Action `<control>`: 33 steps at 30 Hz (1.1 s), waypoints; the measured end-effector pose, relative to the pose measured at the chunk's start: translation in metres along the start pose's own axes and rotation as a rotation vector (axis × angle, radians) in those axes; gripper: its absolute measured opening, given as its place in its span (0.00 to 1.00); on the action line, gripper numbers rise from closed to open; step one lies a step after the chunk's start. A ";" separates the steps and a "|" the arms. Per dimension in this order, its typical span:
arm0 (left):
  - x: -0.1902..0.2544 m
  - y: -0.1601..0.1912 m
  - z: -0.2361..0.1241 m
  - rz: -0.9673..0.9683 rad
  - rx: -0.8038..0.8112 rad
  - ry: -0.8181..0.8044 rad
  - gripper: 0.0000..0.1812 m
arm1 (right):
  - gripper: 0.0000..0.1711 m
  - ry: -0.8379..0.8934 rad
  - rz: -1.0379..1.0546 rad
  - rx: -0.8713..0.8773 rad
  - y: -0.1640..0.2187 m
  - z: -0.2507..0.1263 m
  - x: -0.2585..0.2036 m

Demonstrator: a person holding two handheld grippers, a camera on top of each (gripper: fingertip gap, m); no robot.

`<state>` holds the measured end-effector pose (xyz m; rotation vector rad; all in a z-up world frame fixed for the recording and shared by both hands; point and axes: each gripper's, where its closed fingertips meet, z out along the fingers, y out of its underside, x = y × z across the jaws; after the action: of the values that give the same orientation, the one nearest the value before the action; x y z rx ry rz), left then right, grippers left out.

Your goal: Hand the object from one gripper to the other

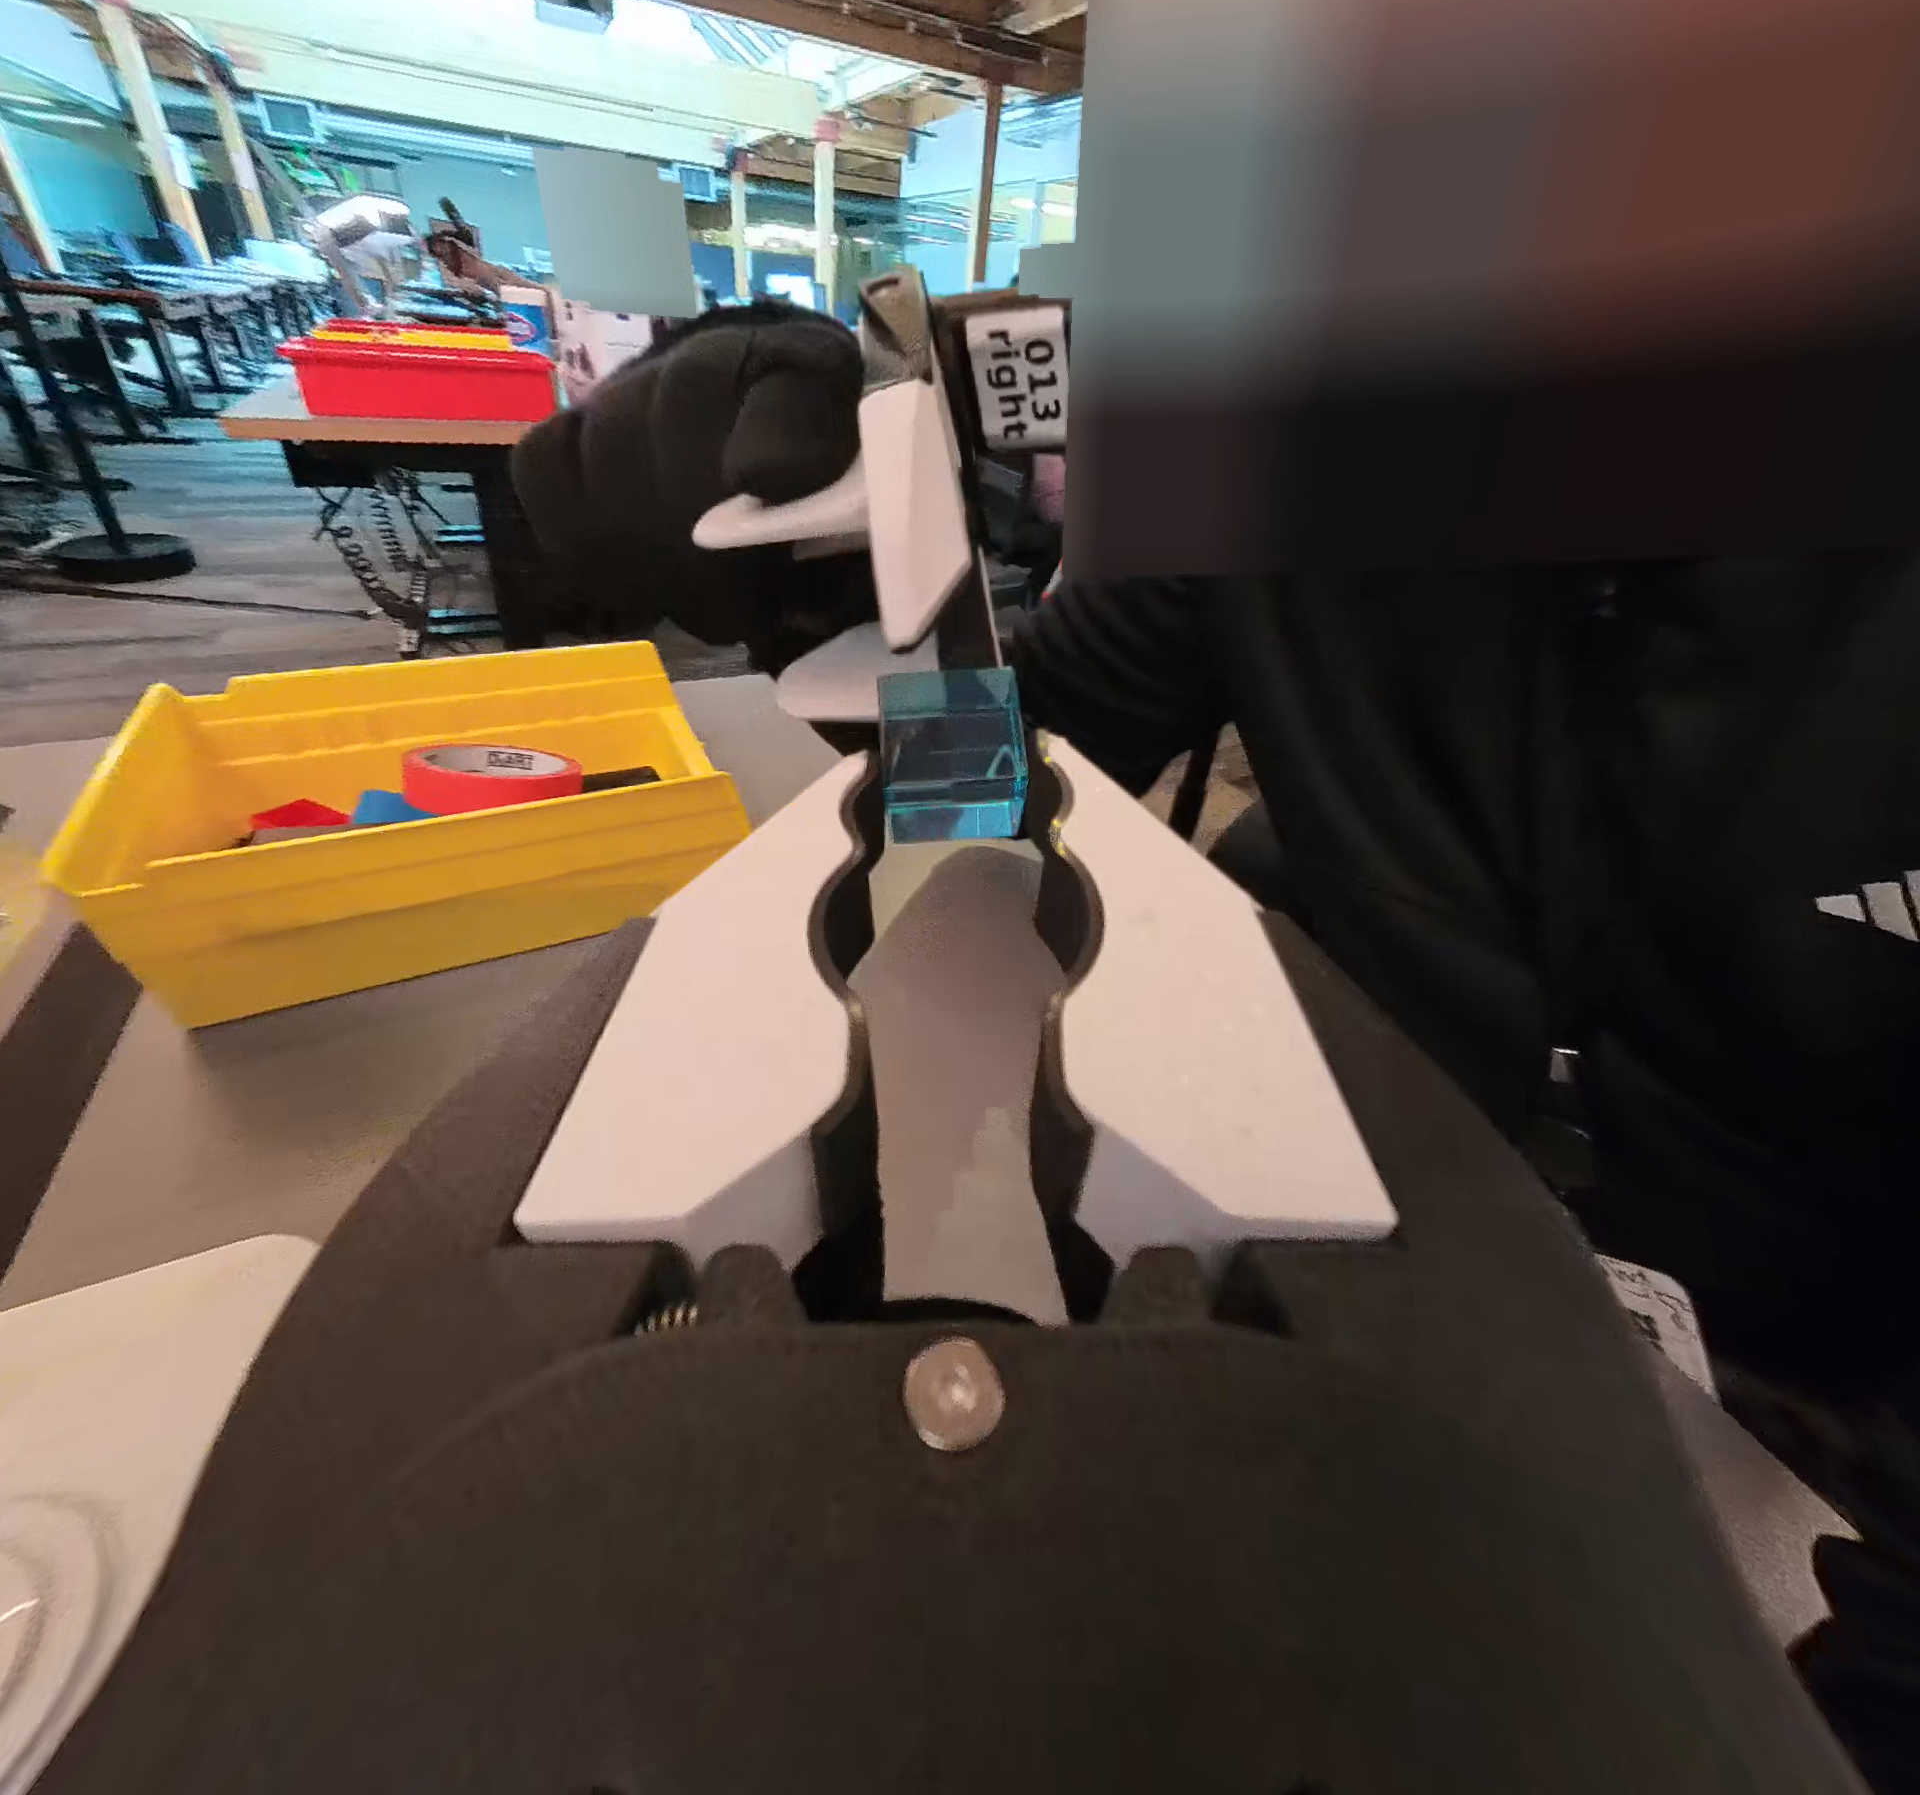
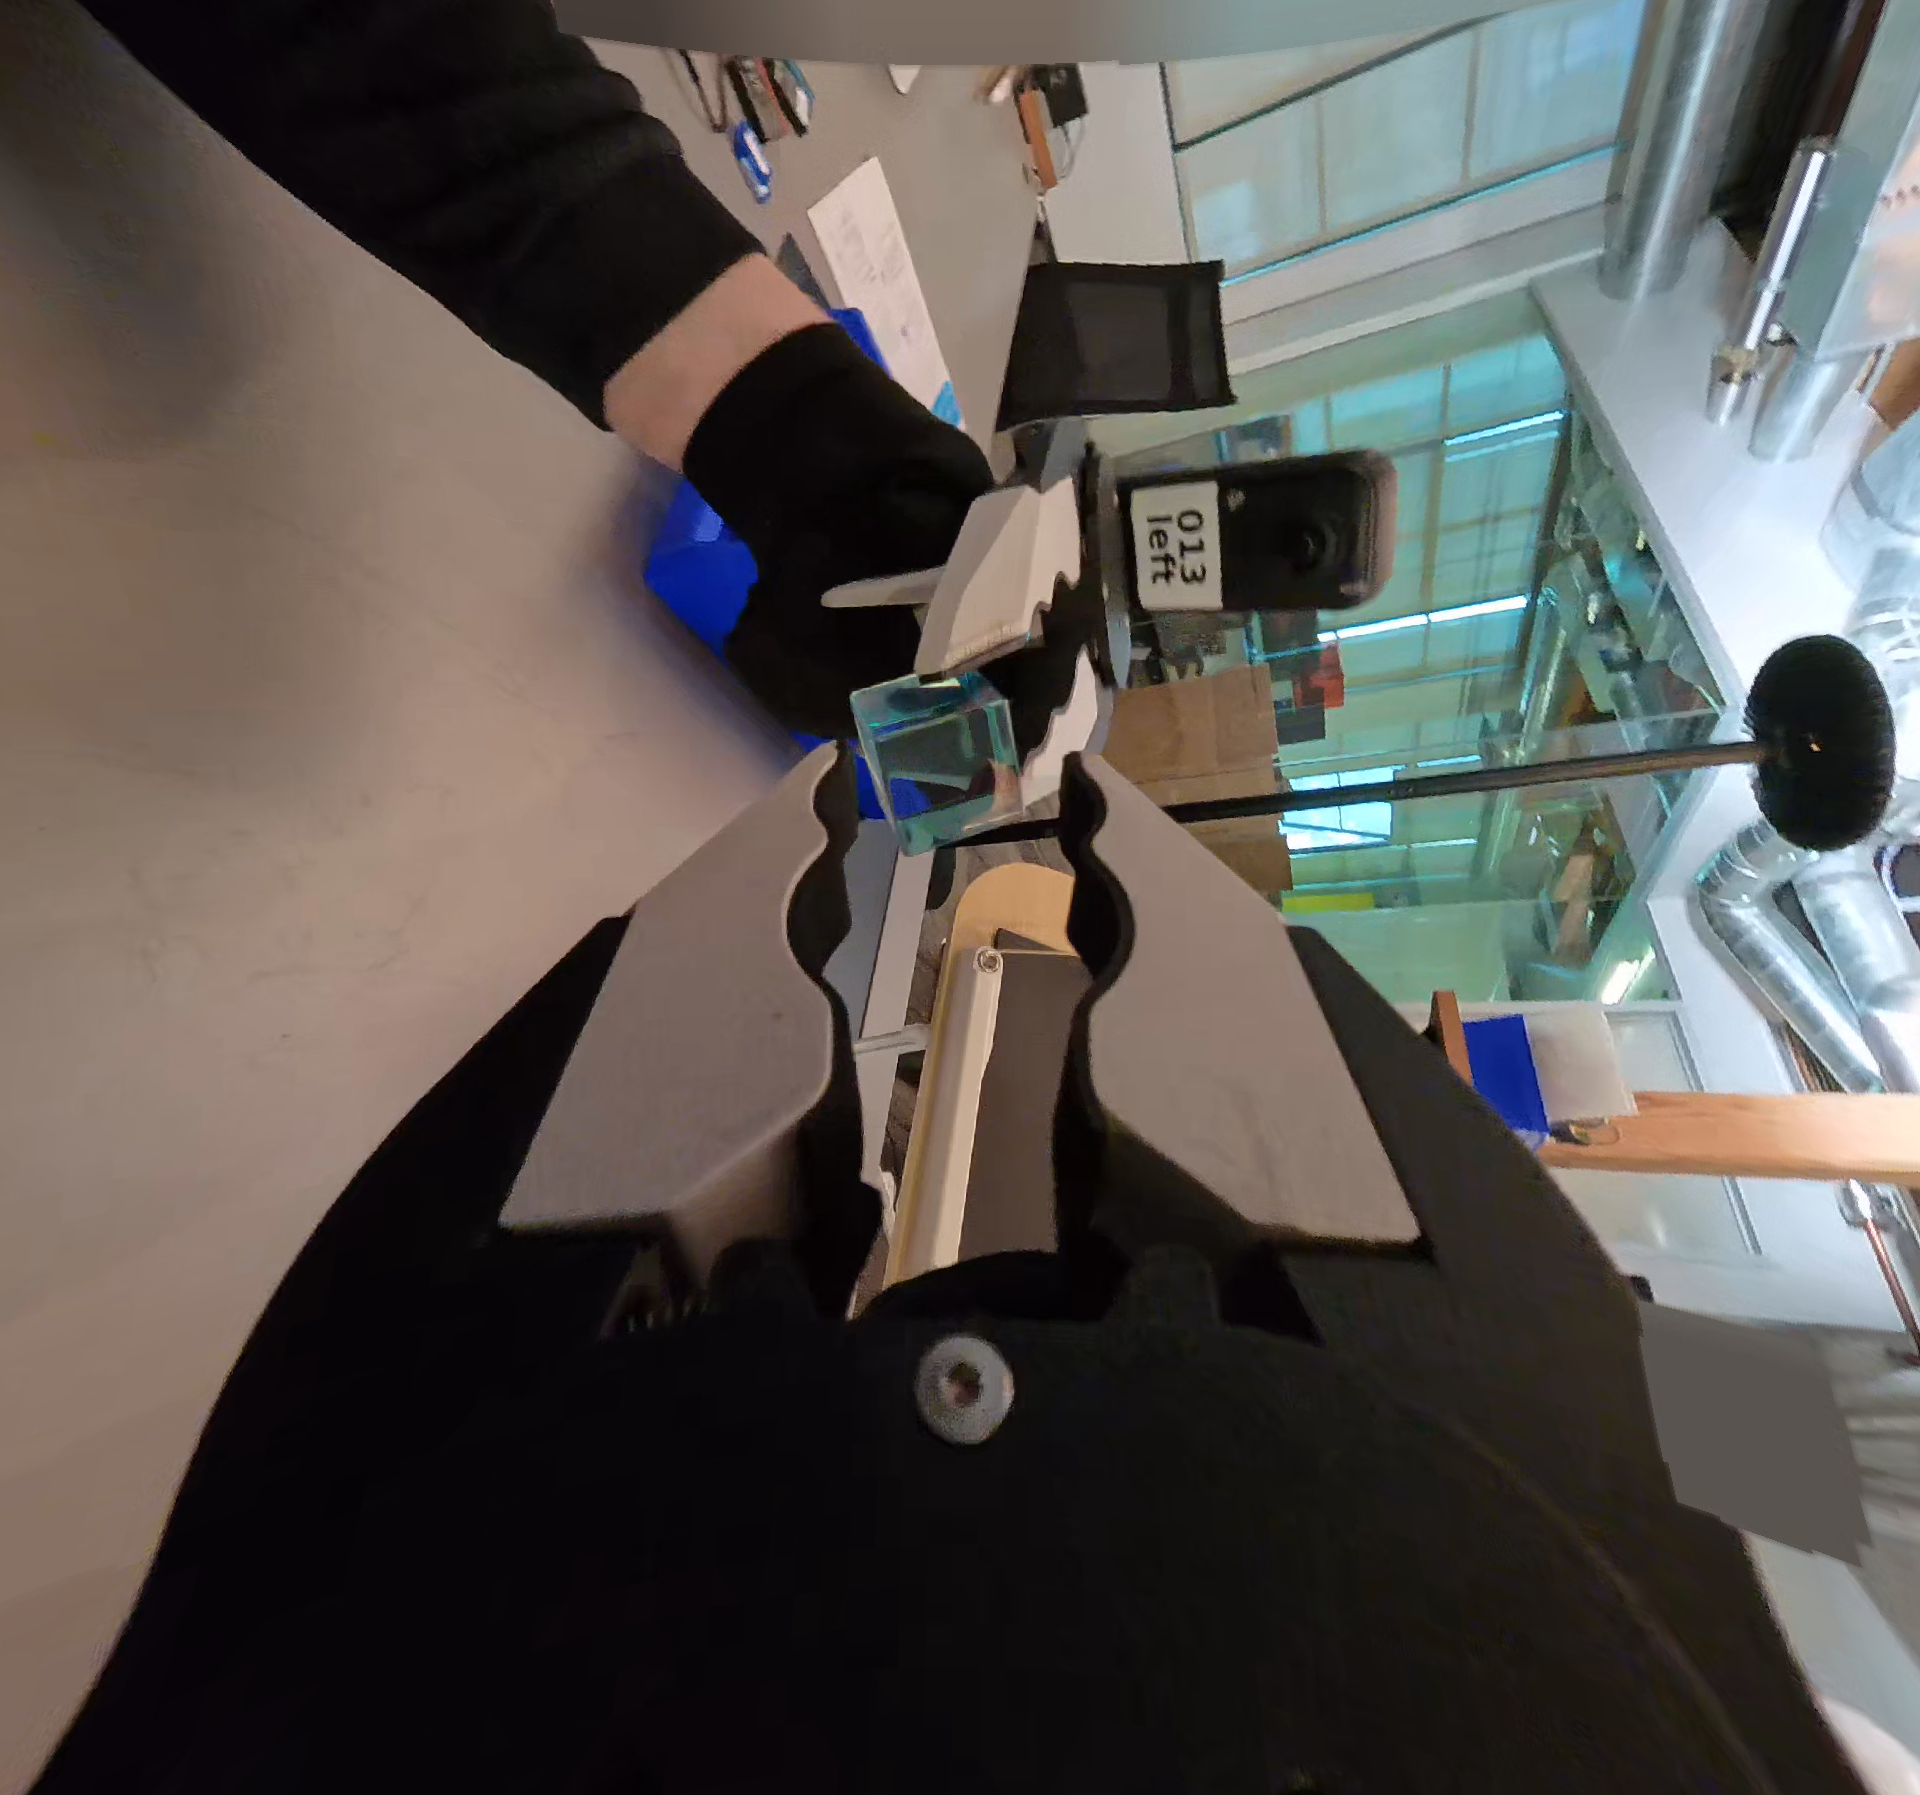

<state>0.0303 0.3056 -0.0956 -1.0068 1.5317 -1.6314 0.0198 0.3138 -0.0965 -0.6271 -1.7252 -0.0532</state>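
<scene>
Cube (image 1: 951, 758), clear teal, sits clamped at the left gripper's (image 1: 954, 789) tips above the table (image 1: 260, 1122), while the right gripper (image 2: 951, 789), spread wide, brackets it, apparently ready to take over.

Two close wrist cameras face each other across a clear teal cube (image 1: 951, 758), each looking along its own gripper; the right view is rolled sideways.
</scene>
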 end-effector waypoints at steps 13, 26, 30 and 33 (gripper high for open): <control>-0.003 0.006 0.005 0.038 -0.040 -0.038 0.19 | 0.14 -0.164 0.068 -0.006 -0.002 -0.005 -0.011; -0.041 0.016 0.029 0.840 -0.638 -0.646 0.28 | 0.14 -0.705 1.003 0.285 0.025 -0.046 -0.026; -0.043 0.039 0.053 0.875 -0.721 -0.592 0.26 | 0.14 -0.944 0.949 0.228 0.026 -0.056 -0.056; -0.042 0.046 0.060 0.864 -0.729 -0.561 0.25 | 0.14 -1.028 0.908 0.202 0.028 -0.063 -0.064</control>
<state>0.1009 0.3100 -0.1449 -0.8382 1.7905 -0.1603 0.0955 0.2903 -0.1474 -1.3667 -2.1577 1.2494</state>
